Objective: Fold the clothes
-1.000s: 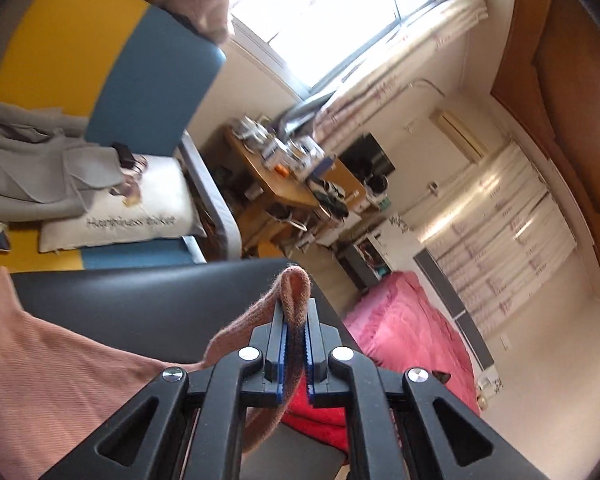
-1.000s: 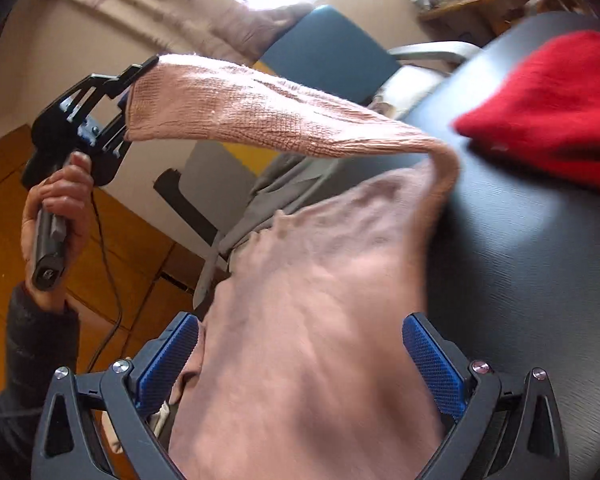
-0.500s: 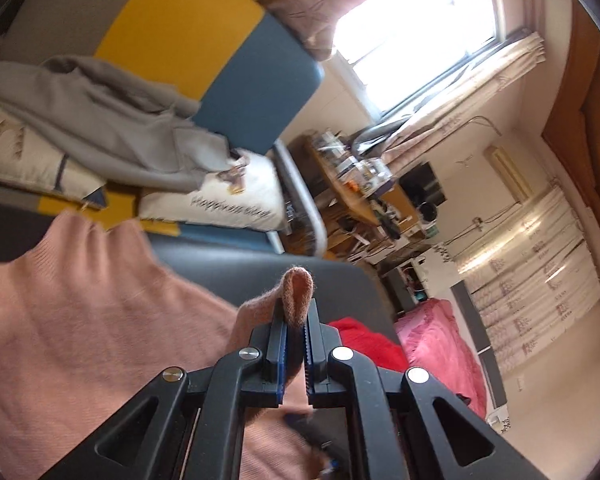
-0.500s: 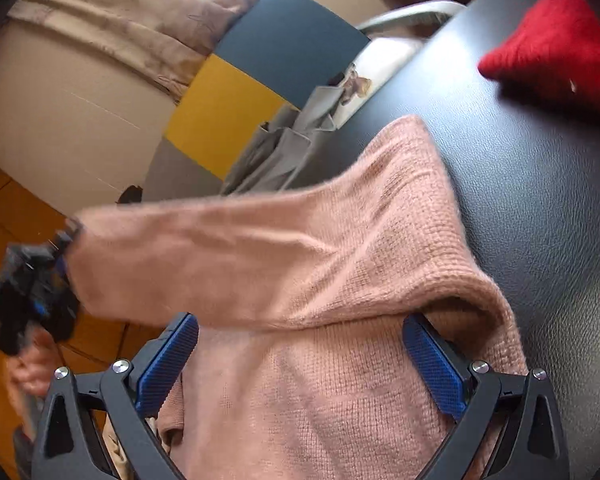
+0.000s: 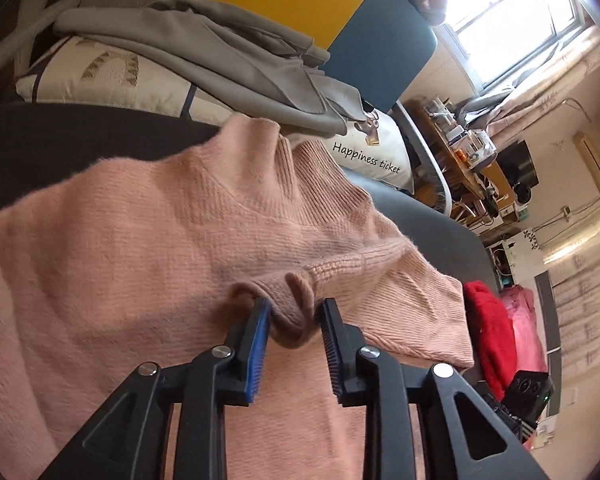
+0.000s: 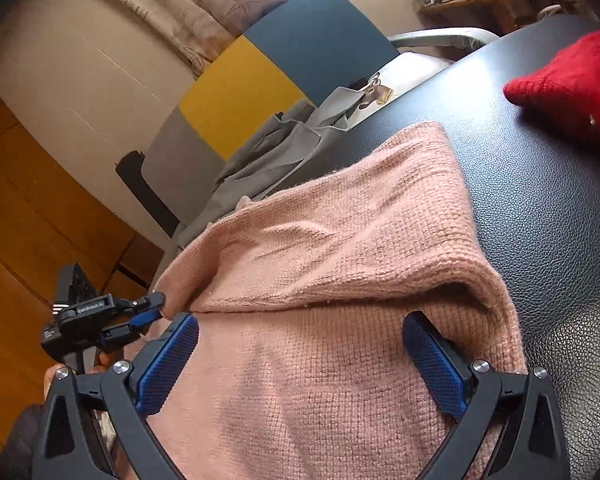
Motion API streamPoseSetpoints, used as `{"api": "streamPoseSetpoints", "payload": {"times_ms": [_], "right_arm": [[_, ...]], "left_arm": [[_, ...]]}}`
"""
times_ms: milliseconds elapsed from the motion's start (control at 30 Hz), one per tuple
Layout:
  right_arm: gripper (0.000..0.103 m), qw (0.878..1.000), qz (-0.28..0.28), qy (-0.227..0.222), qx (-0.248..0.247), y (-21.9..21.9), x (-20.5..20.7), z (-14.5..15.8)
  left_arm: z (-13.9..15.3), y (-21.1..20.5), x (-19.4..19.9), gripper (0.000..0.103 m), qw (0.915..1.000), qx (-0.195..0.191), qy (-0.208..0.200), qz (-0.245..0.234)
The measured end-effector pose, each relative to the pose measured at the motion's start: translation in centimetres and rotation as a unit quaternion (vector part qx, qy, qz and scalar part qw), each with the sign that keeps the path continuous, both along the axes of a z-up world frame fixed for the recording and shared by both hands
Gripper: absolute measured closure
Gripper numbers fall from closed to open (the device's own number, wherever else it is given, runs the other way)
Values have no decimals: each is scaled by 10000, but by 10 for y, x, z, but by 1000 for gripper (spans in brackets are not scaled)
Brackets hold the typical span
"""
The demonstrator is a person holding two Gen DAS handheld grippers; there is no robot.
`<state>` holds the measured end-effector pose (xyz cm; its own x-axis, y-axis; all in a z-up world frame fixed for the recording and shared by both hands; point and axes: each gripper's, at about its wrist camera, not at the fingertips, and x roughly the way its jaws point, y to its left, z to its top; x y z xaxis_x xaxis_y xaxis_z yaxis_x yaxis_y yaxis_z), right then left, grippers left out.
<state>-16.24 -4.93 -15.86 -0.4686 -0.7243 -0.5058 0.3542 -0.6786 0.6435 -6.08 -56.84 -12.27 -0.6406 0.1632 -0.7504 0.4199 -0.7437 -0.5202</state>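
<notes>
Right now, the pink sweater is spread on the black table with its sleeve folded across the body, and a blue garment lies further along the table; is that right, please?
Nearly. The garment further along the black table is red, not blue, as the right wrist view shows. The rest holds: the pink sweater is spread there, with its sleeve folded across the body.

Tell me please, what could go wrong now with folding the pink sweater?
1. The sleeve cuff sits bunched between the left gripper fingers, which stand apart; pulling away could drag it and undo the fold.
2. The right gripper is open over the pink sweater; its pads could snag the knit.
3. The folded sleeve looks rumpled, so the next fold may be uneven.
</notes>
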Motion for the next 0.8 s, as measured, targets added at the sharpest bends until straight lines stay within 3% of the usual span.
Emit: {"api": "streamPoseSetpoints", "payload": {"times_ms": [67, 167, 233, 300, 433, 533, 600, 733, 800], "right_arm": [[0, 10000, -4, 8, 20, -1, -1, 0], [0, 10000, -10, 16, 7, -3, -3, -2], [0, 10000, -23, 24, 17, -4, -4, -3], [0, 10000, -28, 32, 35, -4, -3, -3], [0, 10000, -36, 44, 55, -4, -2, -3], [0, 10000, -46, 52, 68, -4, -2, -3], [0, 9999, -49, 57, 80, -5, -2, -3], [0, 9999, -57, 62, 57, -4, -2, -3], [0, 9999, -62, 63, 47, -4, -2, -3]], "left_arm": [[4, -6, 4, 68, 10000, -65, 73, 14], [12, -14, 9, 53, 9994, -267, 170, 139], [12, -13, 10, 47, 9991, -382, 172, 82], [10, -9, 7, 34, 9984, -555, 79, -29], [0, -1, -8, 31, 9943, -1010, -286, -155], [-12, -9, -20, 31, 9971, -620, -410, -189], [-16, -13, -28, 31, 9974, -557, -437, -149], [-18, -19, -40, 33, 9995, -160, -252, -123], [-20, -20, -46, 44, 9993, 161, -265, -188]]}}
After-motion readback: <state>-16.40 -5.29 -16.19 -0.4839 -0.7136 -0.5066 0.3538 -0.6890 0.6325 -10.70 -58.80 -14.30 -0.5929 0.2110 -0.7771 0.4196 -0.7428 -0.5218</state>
